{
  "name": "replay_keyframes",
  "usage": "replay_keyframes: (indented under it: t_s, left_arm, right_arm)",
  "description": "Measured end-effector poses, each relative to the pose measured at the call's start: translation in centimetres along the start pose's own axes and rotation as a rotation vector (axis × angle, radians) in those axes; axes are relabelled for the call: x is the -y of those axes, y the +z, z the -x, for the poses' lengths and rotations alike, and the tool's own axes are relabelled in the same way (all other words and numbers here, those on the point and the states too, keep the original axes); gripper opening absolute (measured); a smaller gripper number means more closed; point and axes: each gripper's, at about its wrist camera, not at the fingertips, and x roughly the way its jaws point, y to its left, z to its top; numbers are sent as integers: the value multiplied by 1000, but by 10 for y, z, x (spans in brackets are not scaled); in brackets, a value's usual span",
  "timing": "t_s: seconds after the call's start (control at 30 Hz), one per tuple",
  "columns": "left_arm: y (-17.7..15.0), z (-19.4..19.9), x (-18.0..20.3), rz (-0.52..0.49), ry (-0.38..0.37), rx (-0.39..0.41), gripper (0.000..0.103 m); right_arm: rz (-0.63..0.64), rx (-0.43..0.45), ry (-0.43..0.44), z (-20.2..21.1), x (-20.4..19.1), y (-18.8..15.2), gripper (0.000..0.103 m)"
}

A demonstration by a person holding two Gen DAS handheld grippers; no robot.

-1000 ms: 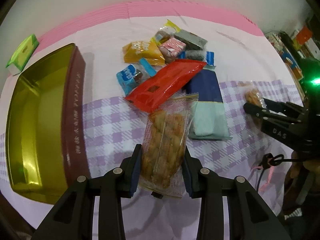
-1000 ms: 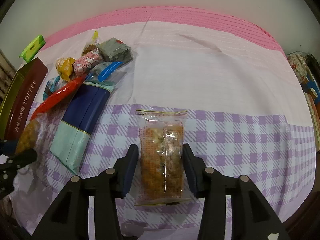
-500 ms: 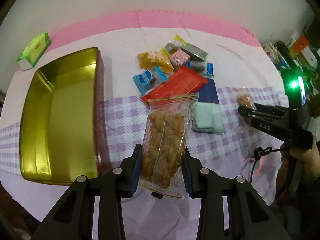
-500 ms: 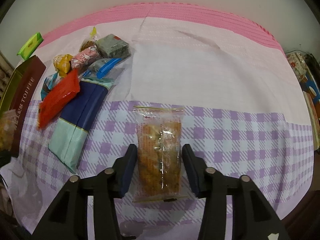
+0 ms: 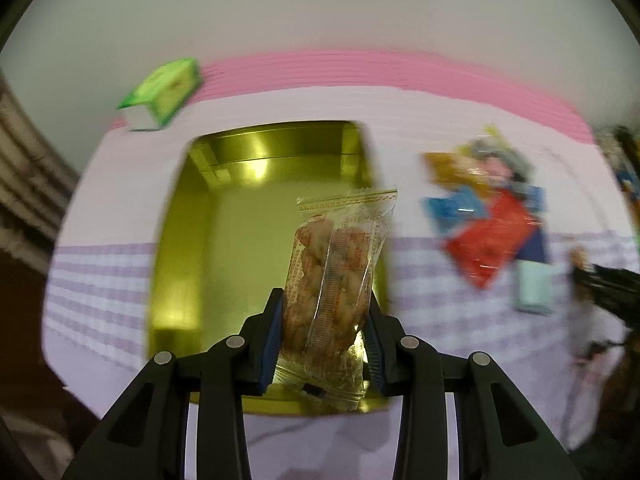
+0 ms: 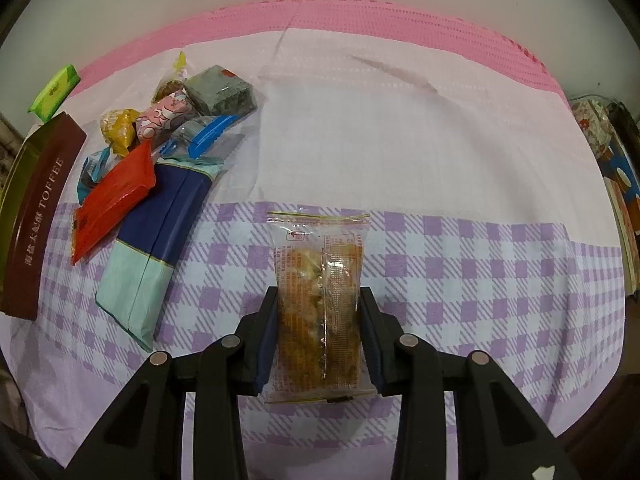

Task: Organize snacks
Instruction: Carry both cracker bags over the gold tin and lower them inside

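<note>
My left gripper (image 5: 322,328) is shut on a clear packet of fried twists (image 5: 336,272) and holds it above the open gold tin (image 5: 192,240), near its right wall. My right gripper (image 6: 318,332) is shut on a second clear snack packet (image 6: 320,296), held over the purple check cloth. A pile of loose snacks lies on the cloth: a red packet (image 6: 112,204), a navy and mint pack (image 6: 160,240), a yellow candy (image 6: 118,130) and a grey-green block (image 6: 220,90). The tin's brown outer wall marked TOFFEE (image 6: 40,208) shows at the left of the right wrist view.
A green box (image 5: 164,92) lies beyond the tin near the pink border; it also shows in the right wrist view (image 6: 54,92). The snack pile (image 5: 492,216) lies right of the tin. Clutter stands past the table's right edge (image 6: 616,168).
My left gripper has swung left with its packet, from beside the snack pile to over the tin. My right gripper has lifted its packet slightly and stayed over the check cloth.
</note>
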Motion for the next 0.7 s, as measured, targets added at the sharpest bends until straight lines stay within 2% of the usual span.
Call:
replay_keyframes:
  t_s: [0.13, 0.3, 0.7]
  left_arm:
    - [0, -18, -32, 27, 82, -27, 38]
    - [-8, -37, -56, 48, 119, -73, 38]
    - [-24, -52, -58, 37, 174, -117, 38]
  right_arm:
    - [-4, -13, -1, -2, 0, 6, 35]
    - [-21, -15, -13, -4, -1, 10, 34]
    - [-37, -8, -33, -2, -13, 9, 33]
